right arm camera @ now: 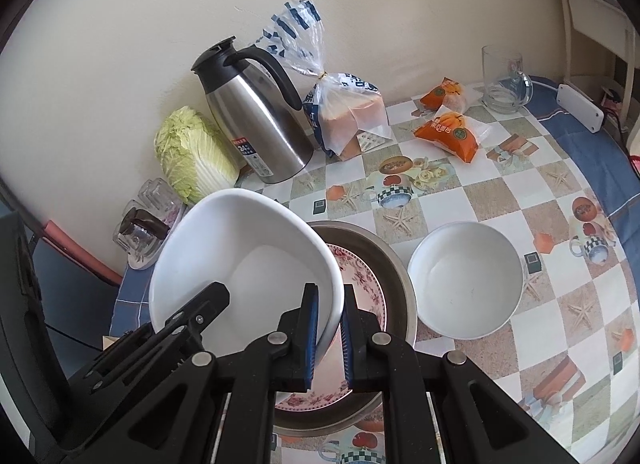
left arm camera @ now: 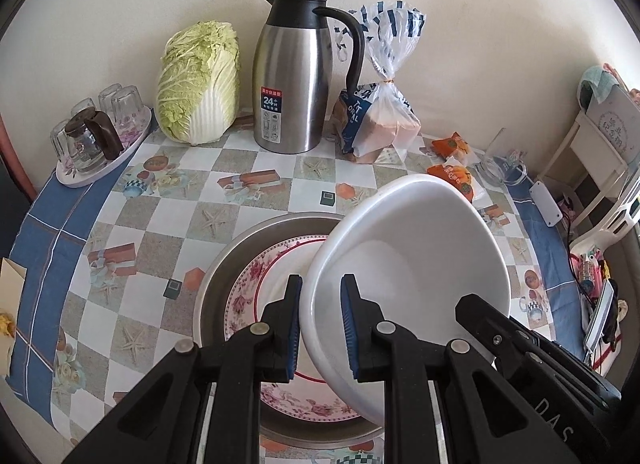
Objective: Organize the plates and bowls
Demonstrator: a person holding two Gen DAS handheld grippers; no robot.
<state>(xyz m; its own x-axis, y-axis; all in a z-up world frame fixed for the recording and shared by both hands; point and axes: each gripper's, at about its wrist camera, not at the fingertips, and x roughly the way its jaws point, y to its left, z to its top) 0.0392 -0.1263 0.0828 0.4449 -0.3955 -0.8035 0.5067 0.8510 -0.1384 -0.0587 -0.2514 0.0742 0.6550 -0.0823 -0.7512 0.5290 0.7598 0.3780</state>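
A large white bowl is held tilted above a floral plate that lies in a steel basin. My left gripper is shut on the bowl's left rim. My right gripper is shut on the same bowl's right rim. The floral plate and basin show under it in the right wrist view. A second white bowl stands on the table to the right of the basin.
Against the wall stand a cabbage, a steel thermos jug and a bagged bread loaf. A tray of glasses is far left. Orange snack packs and a glass mug are far right.
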